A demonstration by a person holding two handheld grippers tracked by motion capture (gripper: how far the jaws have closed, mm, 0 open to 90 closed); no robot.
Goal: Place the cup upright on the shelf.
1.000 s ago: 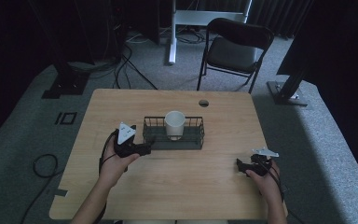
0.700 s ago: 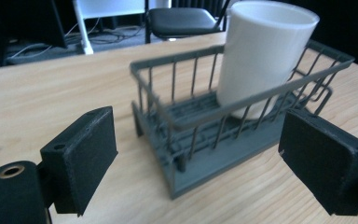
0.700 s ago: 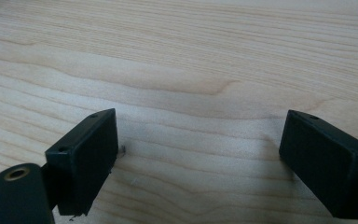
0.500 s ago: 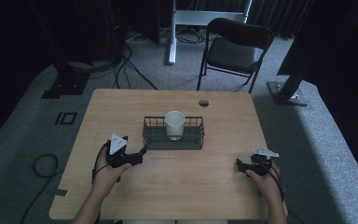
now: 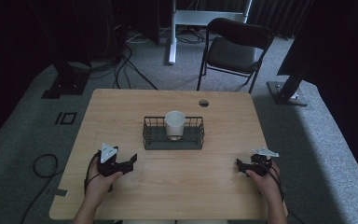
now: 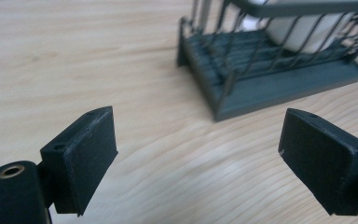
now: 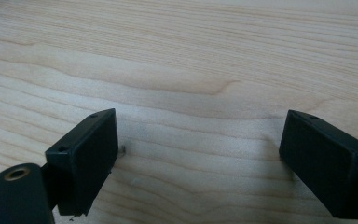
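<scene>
A white cup (image 5: 174, 124) stands upright inside a dark wire basket (image 5: 150, 135) in the middle of the wooden table (image 5: 177, 182). My left gripper (image 5: 131, 160) rests low over the table's front left, jaws apart with nothing between them, pointing toward the basket's near corner (image 6: 223, 100); the white cup (image 6: 303, 32) shows behind the wires. My right gripper (image 5: 238, 164) sits at the front right, held by a hand, open over bare wood (image 7: 200, 135). Both sets of black pads (image 6: 86, 149) (image 7: 86, 156) are empty.
A round cable hole (image 5: 203, 103) lies near the table's far edge. Behind the table stand a black folding chair (image 5: 235, 46), a white desk leg (image 5: 172, 35) and dark stands, with cables on the grey carpet (image 5: 42, 163).
My left gripper has drawn back from beside the basket's left end toward the front left of the table and sunk closer to the wood. The right gripper has not moved.
</scene>
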